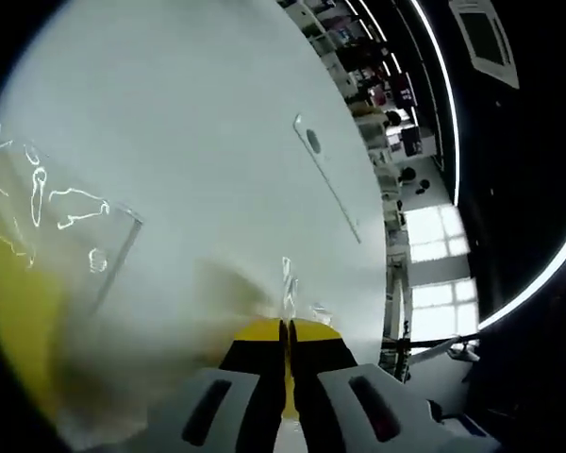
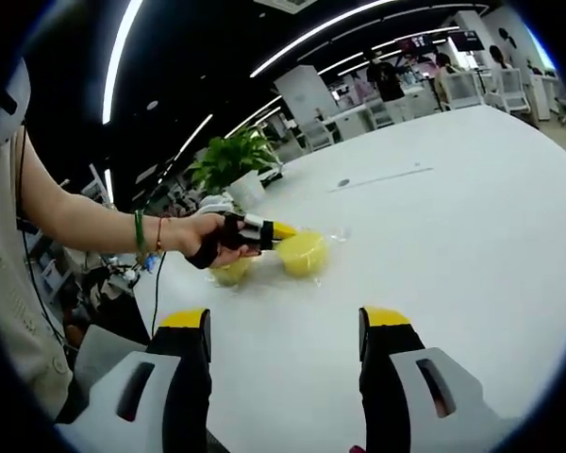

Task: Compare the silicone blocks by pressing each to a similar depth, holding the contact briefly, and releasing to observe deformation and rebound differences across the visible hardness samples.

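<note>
Right gripper view — round block [image 2: 303,253].

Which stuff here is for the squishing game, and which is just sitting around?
For the job:
- yellow silicone blocks in clear wrapping
- left gripper, tip at a block, jaws together
- right gripper, open, hanging back

Just around:
- white table
- potted plant
- chairs and people far off

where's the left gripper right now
In the right gripper view, the left gripper sits left of centre on the white table, its yellow tips touching the nearer yellow silicone block.
</note>
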The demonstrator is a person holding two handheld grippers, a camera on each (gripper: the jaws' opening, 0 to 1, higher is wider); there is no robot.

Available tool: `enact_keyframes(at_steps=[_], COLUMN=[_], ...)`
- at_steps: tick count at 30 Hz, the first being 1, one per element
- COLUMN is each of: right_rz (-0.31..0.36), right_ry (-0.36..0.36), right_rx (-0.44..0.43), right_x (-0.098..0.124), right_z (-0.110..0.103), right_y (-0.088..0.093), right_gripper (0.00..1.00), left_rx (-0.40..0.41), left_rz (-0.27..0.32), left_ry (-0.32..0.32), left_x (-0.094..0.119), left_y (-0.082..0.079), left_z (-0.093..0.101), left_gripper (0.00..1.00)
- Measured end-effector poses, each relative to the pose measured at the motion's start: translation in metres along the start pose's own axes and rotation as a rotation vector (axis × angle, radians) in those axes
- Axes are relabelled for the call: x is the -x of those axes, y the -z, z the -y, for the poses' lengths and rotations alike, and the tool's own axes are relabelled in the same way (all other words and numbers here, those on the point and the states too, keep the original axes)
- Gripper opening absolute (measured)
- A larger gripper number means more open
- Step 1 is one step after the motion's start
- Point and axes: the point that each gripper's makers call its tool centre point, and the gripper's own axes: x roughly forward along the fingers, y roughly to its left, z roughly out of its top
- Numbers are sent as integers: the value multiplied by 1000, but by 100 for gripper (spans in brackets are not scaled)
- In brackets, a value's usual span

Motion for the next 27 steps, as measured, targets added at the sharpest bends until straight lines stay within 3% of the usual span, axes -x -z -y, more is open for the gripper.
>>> enact_keyframes(at_steps=[4,6,14,17,27], right_rz=[-5,-6,2,-1,3], right_ry=[-3,-8,-25,-27,-46], right_rx=[4,7,32,51,96], right_x=[0,0,0,2,7], right_z=[-1,-4,-12,-15,-28], right_y=[1,0,-8,-10,-18], right_gripper=[58,58,58,58,58], left_rx=[-41,-107,-197,-295,-544], left_rz=[-7,-6,7,10,-15], left_ry=[91,97,156,178,175], left_x=[10,14,33,42,71], left_y=[8,11,21,26,45], left_z=[19,26,51,62,79], left_gripper=[0,0,0,0,0])
